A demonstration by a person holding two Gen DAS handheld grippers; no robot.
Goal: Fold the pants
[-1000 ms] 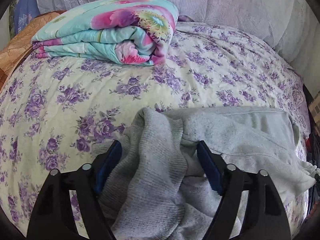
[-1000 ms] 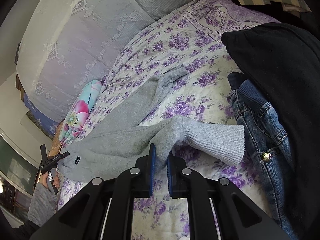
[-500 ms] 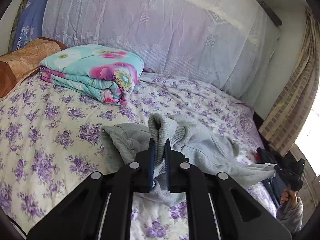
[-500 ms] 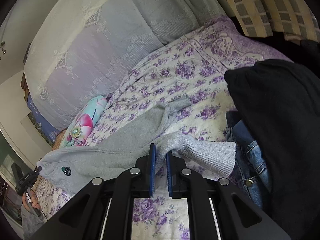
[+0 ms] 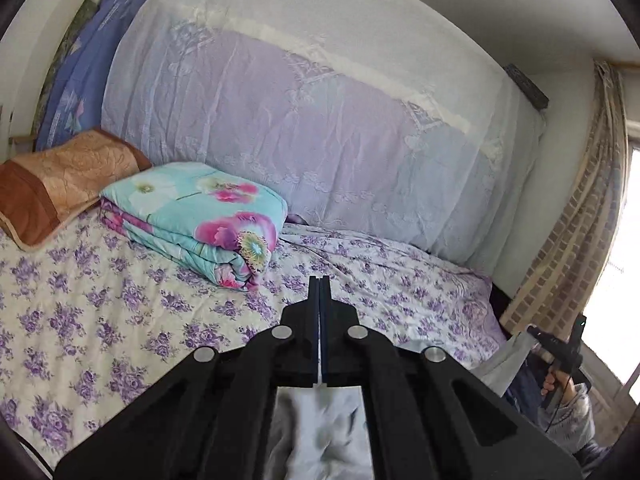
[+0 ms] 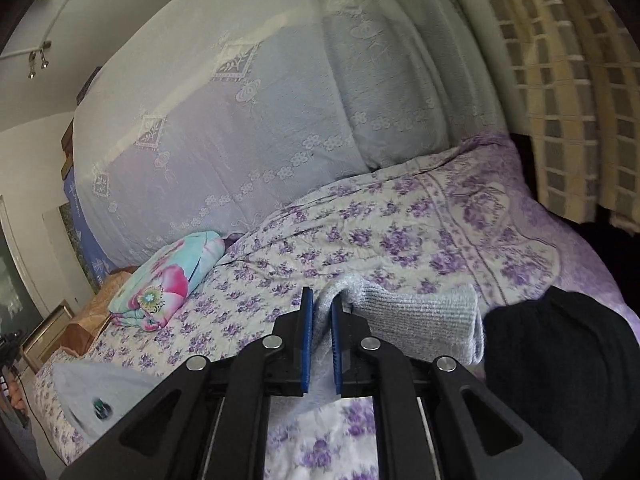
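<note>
The grey pants [image 6: 416, 314] hang lifted above the bed between my two grippers. My right gripper [image 6: 320, 300] is shut on a leg near its ribbed cuff, which sticks out to the right. The waist end [image 6: 92, 392] droops at lower left. In the left wrist view my left gripper [image 5: 320, 280] is shut, jaws pressed together; grey pants cloth [image 5: 320, 432] hangs under it, blurred. The pinch point itself is hidden. The right gripper [image 5: 560, 350] and another stretch of the pants [image 5: 508, 364] show at the far right of that view.
The bed [image 5: 120, 312] has a purple-flowered sheet. A folded floral quilt [image 5: 200, 216] and a brown pillow [image 5: 52, 184] lie at its head. A black garment [image 6: 560, 360] lies at the right. A lace-covered headboard [image 5: 320, 140] and a curtain [image 6: 560, 100] stand behind.
Both grippers rose and lifted the pants off the bed. The left gripper, open over the cloth a second ago, has shut on it. The pants are now stretched between the two.
</note>
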